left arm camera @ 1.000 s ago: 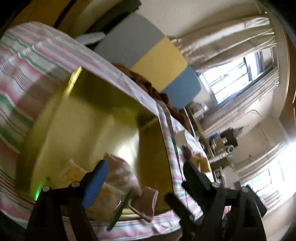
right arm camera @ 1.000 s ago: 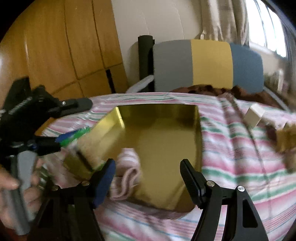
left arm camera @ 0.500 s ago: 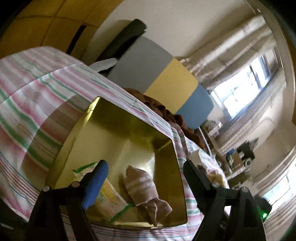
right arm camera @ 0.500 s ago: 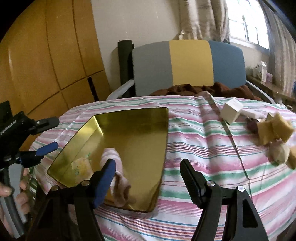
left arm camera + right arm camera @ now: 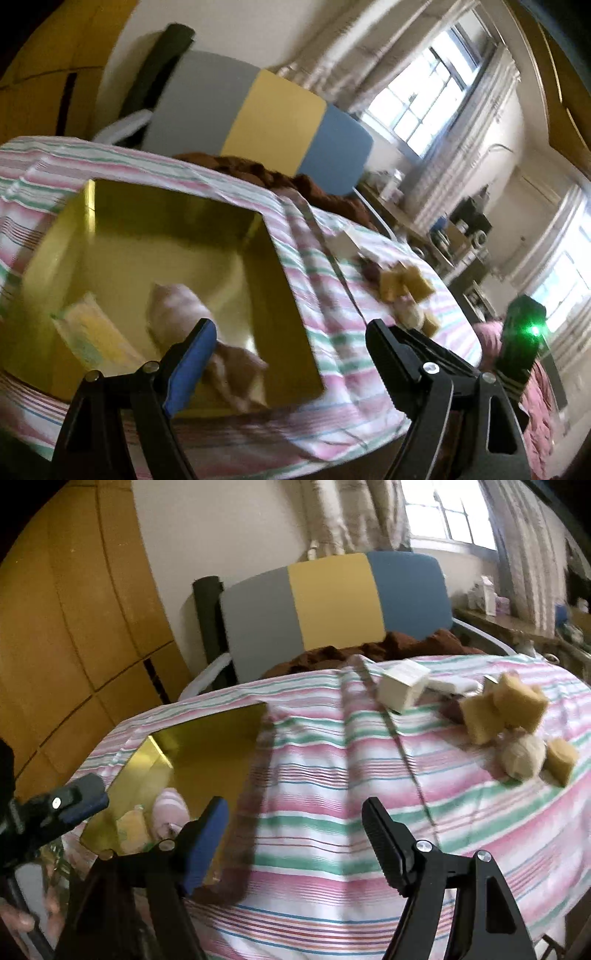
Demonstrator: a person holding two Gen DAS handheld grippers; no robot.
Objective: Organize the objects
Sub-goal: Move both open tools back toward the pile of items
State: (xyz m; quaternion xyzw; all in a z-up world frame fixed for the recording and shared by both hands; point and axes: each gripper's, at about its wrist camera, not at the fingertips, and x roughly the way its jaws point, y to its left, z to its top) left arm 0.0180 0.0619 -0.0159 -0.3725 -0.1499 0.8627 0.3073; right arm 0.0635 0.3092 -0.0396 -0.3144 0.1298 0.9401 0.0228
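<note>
An open gold box (image 5: 147, 236) sits on the striped tablecloth. Inside it lie a pink striped sock (image 5: 177, 306) and a yellow packet (image 5: 92, 336). My left gripper (image 5: 290, 332) hangs open and empty over the box's near right corner. My right gripper (image 5: 295, 808) hovers above bare cloth to the right of the gold box (image 5: 207, 753), its jaws opening with nothing between them. Further right lie a white carton (image 5: 402, 686), tan sponge blocks (image 5: 517, 705) and a cream yarn ball (image 5: 524, 755). The left gripper's finger (image 5: 74, 797) shows at the left edge.
A chair (image 5: 332, 602) with a grey, yellow and blue back stands behind the table, with brown cloth (image 5: 388, 646) heaped on it. Wooden panels (image 5: 74, 609) fill the left. The tablecloth (image 5: 332, 867) drops off at the near edge. A hand (image 5: 22, 915) holds the left tool.
Both views have swung rightward, so the gold box slid left in frame and the pile of sponges, yarn and carton came into view. The left view rolled closer to level.
</note>
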